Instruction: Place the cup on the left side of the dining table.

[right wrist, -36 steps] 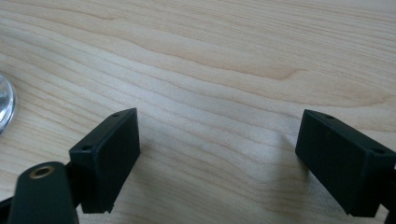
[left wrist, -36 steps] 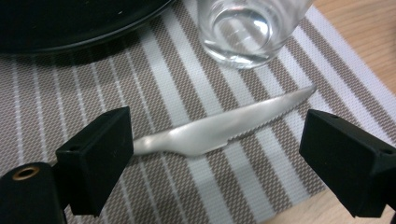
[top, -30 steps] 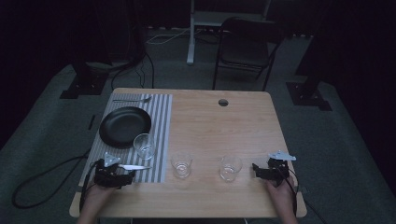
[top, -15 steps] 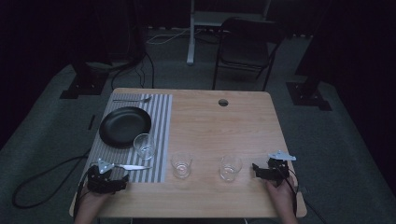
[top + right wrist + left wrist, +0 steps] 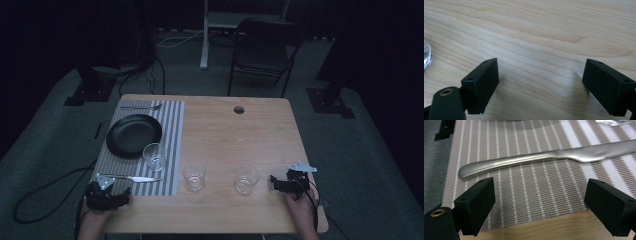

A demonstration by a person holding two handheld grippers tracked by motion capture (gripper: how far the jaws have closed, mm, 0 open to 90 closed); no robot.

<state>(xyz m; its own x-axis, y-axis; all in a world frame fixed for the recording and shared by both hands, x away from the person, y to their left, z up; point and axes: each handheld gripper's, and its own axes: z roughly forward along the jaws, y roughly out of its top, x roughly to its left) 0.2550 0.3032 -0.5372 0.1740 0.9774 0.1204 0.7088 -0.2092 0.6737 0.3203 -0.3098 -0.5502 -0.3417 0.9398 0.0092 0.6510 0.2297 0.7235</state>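
My left gripper rests open at the table's front left corner, over the near edge of the striped placemat. A metal knife lies crosswise on the mat just beyond its jaws, untouched; the same knife shows from above. My right gripper sits open at the front right on bare wood, with nothing between its jaws. A clear glass stands just to its left, and its rim edges into the right gripper view.
A black plate and a glass sit on the placemat, with a fork at its far edge. Another glass stands on the wood mid-front. A cable hole is near the table's back edge. A chair stands beyond.
My left gripper has drawn back slightly toward the front left corner. The right gripper and the tableware have stayed put.
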